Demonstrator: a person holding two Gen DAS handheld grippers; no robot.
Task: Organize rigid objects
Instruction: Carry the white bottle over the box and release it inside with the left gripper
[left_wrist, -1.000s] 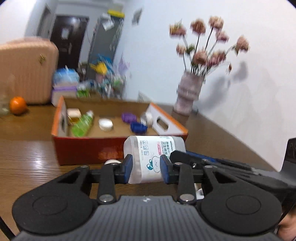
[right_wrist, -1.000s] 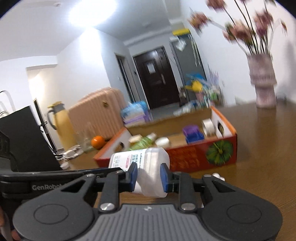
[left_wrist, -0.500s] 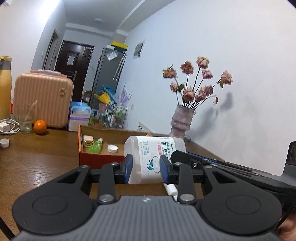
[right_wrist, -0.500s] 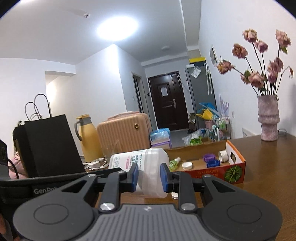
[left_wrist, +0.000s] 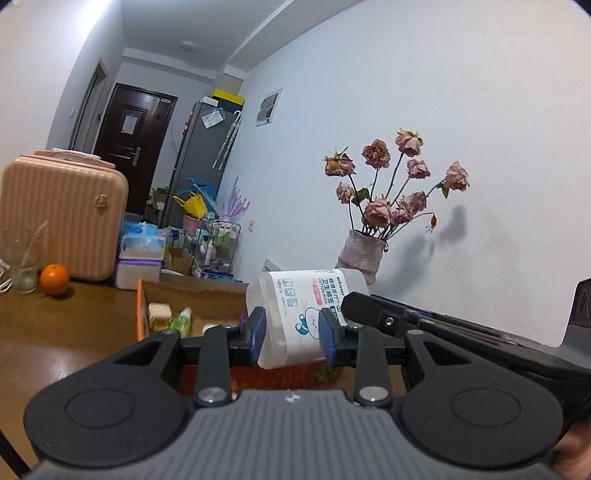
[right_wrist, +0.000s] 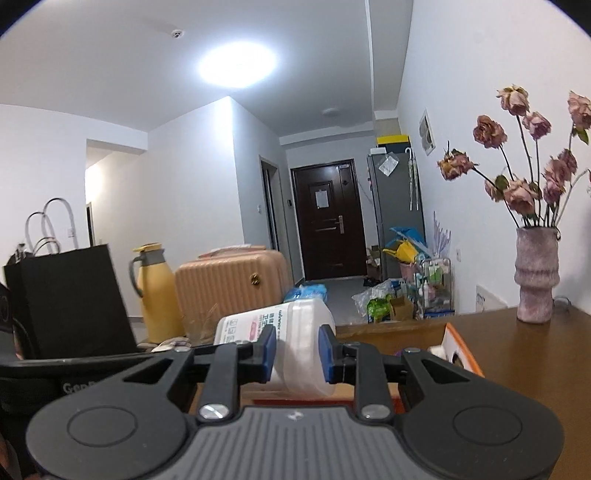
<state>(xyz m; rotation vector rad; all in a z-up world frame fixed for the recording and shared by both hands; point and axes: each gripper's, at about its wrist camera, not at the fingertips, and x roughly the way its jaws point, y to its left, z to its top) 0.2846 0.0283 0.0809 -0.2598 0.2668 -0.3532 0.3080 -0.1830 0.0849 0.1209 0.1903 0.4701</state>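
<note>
A translucent plastic tub with a printed white label lies on its side in the air, held from both ends. My left gripper is shut on one end of the tub. My right gripper is shut on the other end of the tub. The tub hangs over the near side of an orange cardboard box, which holds a green bottle, a small yellow-white box and a white lid. The box's right end shows in the right wrist view. The right gripper's arm crosses the left wrist view.
A wooden table carries a vase of dried roses at the right, an orange, a glass, a pink case, a yellow thermos and a black paper bag.
Both grippers have risen with the tub and come closer to the box; the views now look more level across the room.
</note>
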